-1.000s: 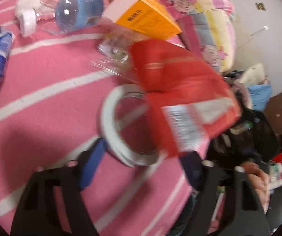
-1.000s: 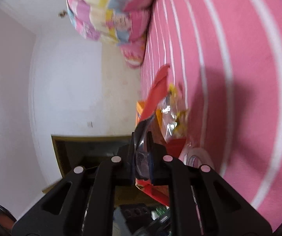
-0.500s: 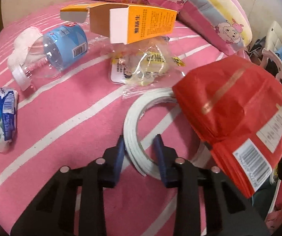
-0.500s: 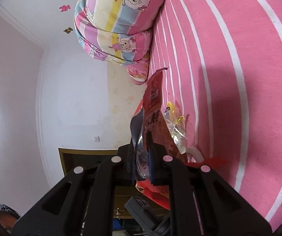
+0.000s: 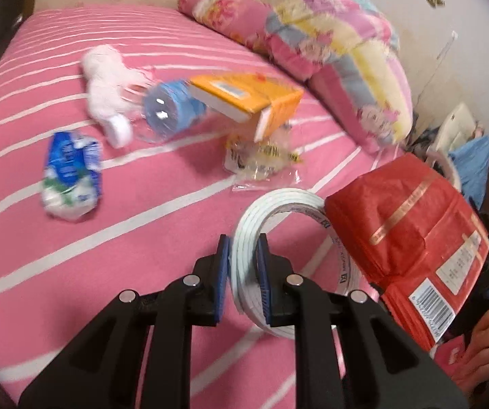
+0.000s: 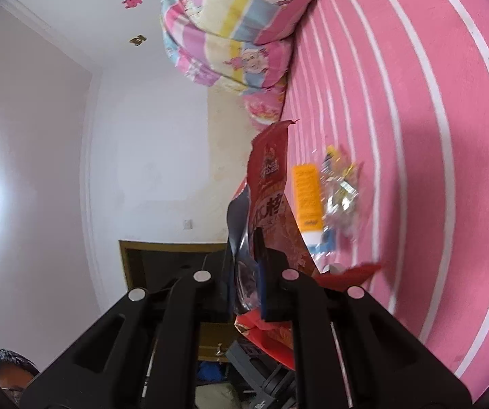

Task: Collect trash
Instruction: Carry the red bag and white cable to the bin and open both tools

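Left gripper (image 5: pixel 242 274): jaws closing on the band of a white tape roll (image 5: pixel 261 238); both blue pads lie against the band, one on each face, so the roll is taken as gripped.
Tape roll: stands on edge, its ring opening facing sideways across the claw, the far rim reaching toward the red bag. It appears lifted clear of the bed (image 5: pixel 74 238), though motion blur leaves this uncertain.
Right gripper (image 6: pixel 246 276): clenched on the lip of a red snack bag (image 6: pixel 268 184), held as the collecting sack; the silver lining shows at the mouth.
Key relation: in the left view the red bag (image 5: pixel 411 238) hangs just beside the tape roll, on the right, its long axis running down and away. The left hand holds the load; the right hand holds the target. The roll likely has to travel right and over the bag mouth, which is not visible in the left view.
Remaining litter, all ahead of the left claw on the bed:
- Clear wrapper (image 5: pixel 261 162): one, nearest.
- Orange carton (image 5: pixel 248 102): one, long axis slanting across the stripes.
- Plastic bottle (image 5: pixel 166 112): one, on its side, cap pointing left.
- Blue-and-white packet (image 5: pixel 71 173): one, well to the left.
- White fluffy item (image 5: pixel 103 75): one; trash or toy cannot be told.
Pillows (image 5: pixel 329 51): two or more, stacked at the far end.
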Demonstrator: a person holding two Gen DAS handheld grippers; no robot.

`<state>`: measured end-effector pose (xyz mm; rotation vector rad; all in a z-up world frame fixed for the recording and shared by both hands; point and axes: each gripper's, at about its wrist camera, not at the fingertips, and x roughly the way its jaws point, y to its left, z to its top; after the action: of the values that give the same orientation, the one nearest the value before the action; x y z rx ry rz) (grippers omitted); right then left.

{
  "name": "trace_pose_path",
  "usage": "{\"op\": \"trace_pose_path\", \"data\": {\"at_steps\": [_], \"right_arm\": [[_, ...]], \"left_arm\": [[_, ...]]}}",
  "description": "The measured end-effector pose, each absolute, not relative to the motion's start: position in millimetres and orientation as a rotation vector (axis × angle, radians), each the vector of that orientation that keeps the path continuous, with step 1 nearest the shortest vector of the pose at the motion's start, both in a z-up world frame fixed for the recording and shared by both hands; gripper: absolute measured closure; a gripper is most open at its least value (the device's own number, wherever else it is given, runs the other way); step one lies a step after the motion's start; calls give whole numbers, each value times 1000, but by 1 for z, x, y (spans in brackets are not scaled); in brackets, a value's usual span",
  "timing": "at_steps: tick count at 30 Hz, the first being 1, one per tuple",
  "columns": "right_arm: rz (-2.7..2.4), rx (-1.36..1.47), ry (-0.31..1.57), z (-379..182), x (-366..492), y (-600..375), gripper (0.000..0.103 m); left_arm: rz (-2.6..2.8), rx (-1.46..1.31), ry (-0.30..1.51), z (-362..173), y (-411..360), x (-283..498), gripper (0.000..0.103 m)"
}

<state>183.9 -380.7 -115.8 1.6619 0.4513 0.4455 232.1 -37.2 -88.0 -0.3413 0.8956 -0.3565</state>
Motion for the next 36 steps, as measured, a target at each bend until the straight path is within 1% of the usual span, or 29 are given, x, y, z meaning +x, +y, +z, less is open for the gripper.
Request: {"op": "trace_pose_path", "data": {"at_steps": [5, 11, 16, 20, 24, 28, 32, 36], "right_arm": [[521, 1654, 444, -84, 170, -364, 93], [606, 1659, 445, -56, 149, -344, 93], [644, 1642, 442, -36, 119, -338, 93], [624, 1597, 423, -20, 84, -351, 93], [583, 1585, 376, -13, 44, -386, 93], [518, 1563, 322, -8, 0, -428, 93], [441, 1554, 285, -12, -40, -468, 93], [325, 1530, 260, -25, -85, -511, 93]], "left_arm": [[-356, -494, 868, -70, -5, 198, 87], [-346, -583, 819, -45, 17, 155, 87], [-354, -648, 788, -26, 26, 121, 87], [-370, -645, 773, -11, 17, 98, 87], [-409, -623, 782, -3, -8, 81, 87], [-459, -571, 817, -3, -55, 68, 87], [-518, -483, 885, -15, -118, 56, 87], [-566, -375, 970, -39, -185, 46, 87]]}}
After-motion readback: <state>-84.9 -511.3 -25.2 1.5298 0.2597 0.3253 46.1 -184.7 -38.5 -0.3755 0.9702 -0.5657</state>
